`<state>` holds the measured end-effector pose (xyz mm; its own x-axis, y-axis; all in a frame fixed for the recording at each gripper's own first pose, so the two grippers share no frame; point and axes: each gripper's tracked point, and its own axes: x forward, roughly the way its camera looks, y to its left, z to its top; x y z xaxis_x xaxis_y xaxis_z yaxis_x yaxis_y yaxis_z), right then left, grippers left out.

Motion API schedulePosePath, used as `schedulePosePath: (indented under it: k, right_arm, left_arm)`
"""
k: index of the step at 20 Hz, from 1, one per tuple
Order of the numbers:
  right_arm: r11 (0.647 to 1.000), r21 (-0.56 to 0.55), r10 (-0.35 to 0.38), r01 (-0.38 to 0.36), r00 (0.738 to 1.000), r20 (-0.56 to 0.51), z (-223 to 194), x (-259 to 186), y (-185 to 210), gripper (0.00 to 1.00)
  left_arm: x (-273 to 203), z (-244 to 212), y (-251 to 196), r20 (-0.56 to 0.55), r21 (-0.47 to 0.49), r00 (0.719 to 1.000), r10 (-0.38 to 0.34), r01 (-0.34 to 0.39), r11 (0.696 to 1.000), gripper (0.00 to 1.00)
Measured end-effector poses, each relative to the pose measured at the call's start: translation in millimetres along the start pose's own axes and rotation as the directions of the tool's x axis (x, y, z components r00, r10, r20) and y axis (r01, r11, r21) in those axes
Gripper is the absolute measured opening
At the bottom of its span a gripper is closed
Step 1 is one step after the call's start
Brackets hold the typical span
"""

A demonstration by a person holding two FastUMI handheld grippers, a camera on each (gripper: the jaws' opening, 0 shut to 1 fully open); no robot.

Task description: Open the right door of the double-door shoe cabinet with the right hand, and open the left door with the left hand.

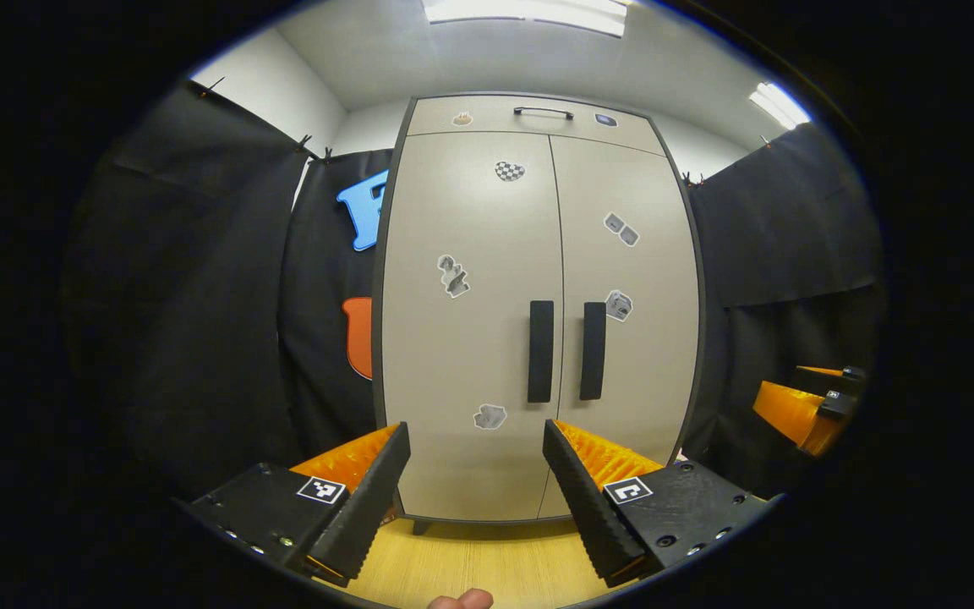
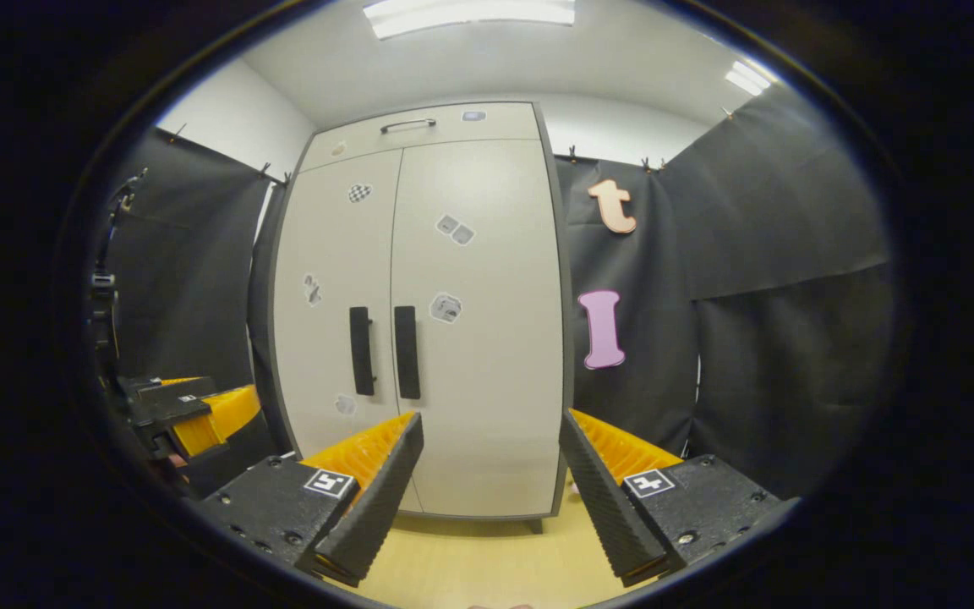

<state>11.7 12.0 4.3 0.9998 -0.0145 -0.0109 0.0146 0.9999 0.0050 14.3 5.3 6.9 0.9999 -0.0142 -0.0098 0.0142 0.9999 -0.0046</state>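
A tall beige shoe cabinet stands ahead with both doors closed. Its left door [image 1: 470, 321] and right door [image 1: 626, 288] each carry a dark vertical handle, the left handle [image 1: 540, 351] and the right handle [image 1: 593, 350], side by side at the centre seam. My left gripper [image 1: 477, 436] is open, well short of the cabinet, facing the lower left door. In the right gripper view the left door [image 2: 331, 313], right door [image 2: 478, 321] and their handles [image 2: 359, 350] [image 2: 406, 352] sit left of centre. My right gripper [image 2: 491, 427] is open and empty, facing the right door's lower part.
Black cloth walls flank the cabinet on both sides. A top drawer with a thin handle [image 1: 543, 112] sits above the doors. The floor [image 1: 487, 562] is light wood. The other gripper shows at the right edge [image 1: 808, 406] and at the left edge [image 2: 191, 414].
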Motion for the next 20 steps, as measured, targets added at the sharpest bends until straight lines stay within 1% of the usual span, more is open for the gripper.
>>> schedulePosePath:
  k: [5, 9, 11, 16, 18, 20]
  right_arm:
    - [1.0, 0.012, 0.009, -0.009, 1.0, -0.018, -3.9, 13.1, 12.5, 1.0]
    - [1.0, 0.0, -0.003, 0.003, 1.0, -0.003, 0.6, 27.8, 18.4, 1.0]
    - [1.0, -0.004, -0.002, 0.002, 1.0, 0.01, 6.2, 46.9, 25.4, 1.0]
    - [0.999, 0.019, 0.033, -0.034, 0.998, 0.059, 27.4, 108.3, 55.5, 1.0]
    - [0.997, 0.019, 0.07, -0.07, 0.997, 0.035, 24.2, 133.4, 72.5, 1.0]
    - [0.997, 0.02, 0.081, -0.081, 0.997, 0.011, 21.5, 152.8, 83.1, 1.0]
  left_arm:
    - [0.9, 0.3, 8.5, 0.001, 0.003, 1.0, -0.001, 0.001, 1.0, 0.95]
    - [-0.2, -0.3, 14.0, 0.003, -0.001, 1.0, -0.016, 0.016, 1.0, 0.95]
    - [-3.4, -5.2, 14.3, -0.006, -0.004, 1.0, -0.03, 0.03, 1.0, 0.95]
    - [-16.2, -25.0, 15.2, -0.043, -0.02, 0.997, -0.064, 0.063, 0.998, 0.95]
    - [-21.1, -32.9, 17.2, -0.058, -0.015, 0.996, -0.07, 0.069, 0.997, 0.95]
    - [-24.1, -41.0, 20.2, -0.071, -0.001, 0.995, -0.07, 0.07, 0.998, 0.95]
